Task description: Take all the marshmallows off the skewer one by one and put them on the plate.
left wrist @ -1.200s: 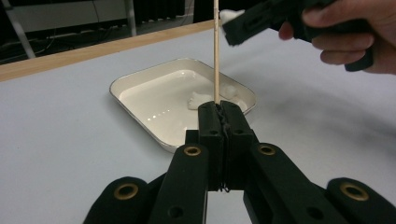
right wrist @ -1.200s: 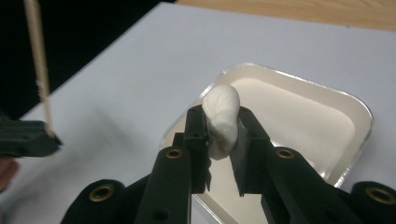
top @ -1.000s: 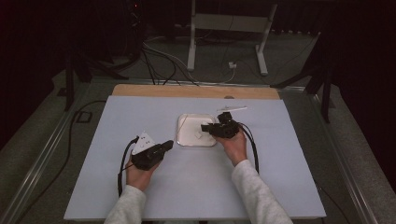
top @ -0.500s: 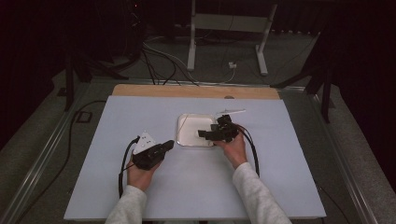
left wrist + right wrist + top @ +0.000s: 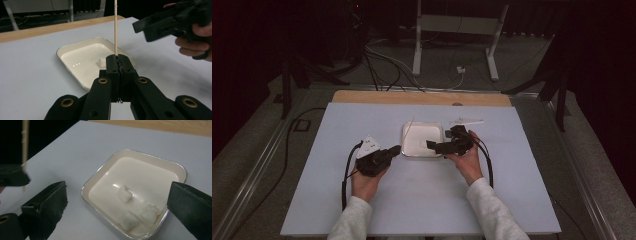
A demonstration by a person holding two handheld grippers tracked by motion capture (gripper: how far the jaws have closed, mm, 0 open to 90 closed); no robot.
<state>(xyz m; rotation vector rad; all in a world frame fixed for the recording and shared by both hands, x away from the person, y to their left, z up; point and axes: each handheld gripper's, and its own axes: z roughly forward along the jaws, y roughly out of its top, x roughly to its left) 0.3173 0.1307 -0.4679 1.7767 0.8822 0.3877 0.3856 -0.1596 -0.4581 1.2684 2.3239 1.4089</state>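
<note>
High view: both forearms come in from the bottom edge, sleeves white; the left tool lies low at the dish's left edge, jaws clamped tight on a thin wooden skewer that stands upright; the right tool hovers over the dish's right side, its jaws having just been opening, now wide with nothing between them; three white cubes lie in the dish on the tabletop; a white plastic piece lies behind the right hand.

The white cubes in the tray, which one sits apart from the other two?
The cube nearer the tray's middle sits alone; the other two lie side by side at the near rim.
</note>
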